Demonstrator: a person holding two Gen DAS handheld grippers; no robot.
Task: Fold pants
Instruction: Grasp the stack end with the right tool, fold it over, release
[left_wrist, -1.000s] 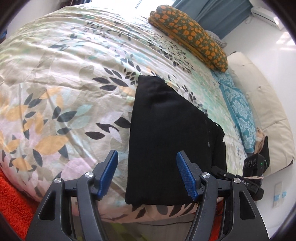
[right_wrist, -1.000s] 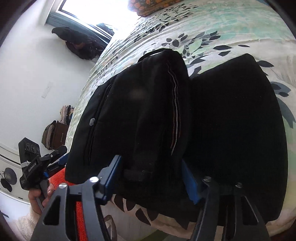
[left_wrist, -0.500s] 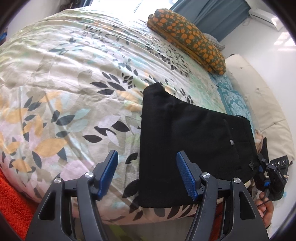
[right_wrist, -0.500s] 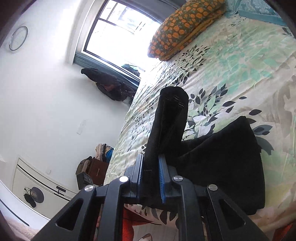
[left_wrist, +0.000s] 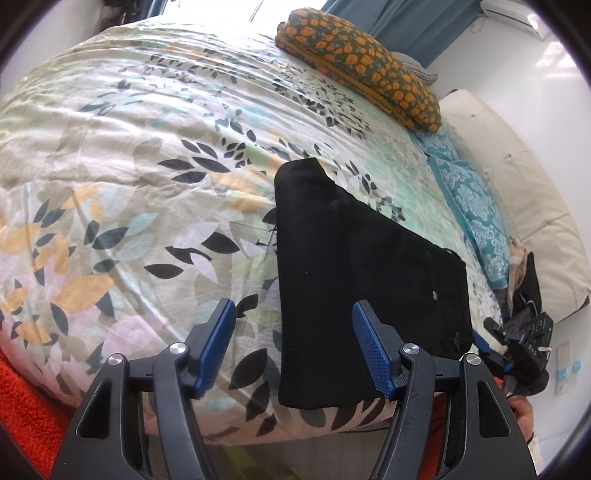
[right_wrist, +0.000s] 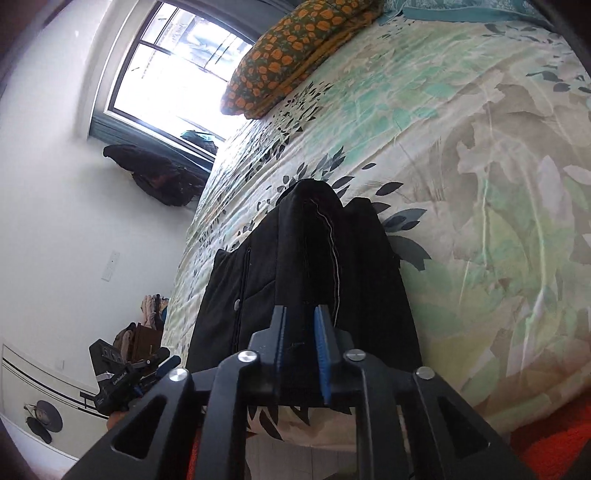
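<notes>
The black pants (left_wrist: 354, 280) lie folded near the bed's front edge, on the leaf-print bedspread (left_wrist: 147, 166). My left gripper (left_wrist: 291, 343) is open and empty, hovering just before the pants' near left part, its right finger over the cloth. My right gripper (right_wrist: 300, 345) is shut on a raised fold of the black pants (right_wrist: 314, 251), pinching the cloth between its blue pads and holding it up off the rest. The right gripper also shows at the pants' right edge in the left wrist view (left_wrist: 517, 350).
An orange-flowered pillow (left_wrist: 362, 66) and a teal patterned pillow (left_wrist: 472, 206) lie at the bed's far end. A padded headboard (left_wrist: 524, 192) is behind them. Orange rug (left_wrist: 22, 406) lies below the bed. A window (right_wrist: 177, 74) and hanging clothes (right_wrist: 162, 177) are on the far wall.
The right gripper closed on the pants' edge and lifted it, then lowered the fold again. The pants shifted right on the bed. The left gripper stayed open.
</notes>
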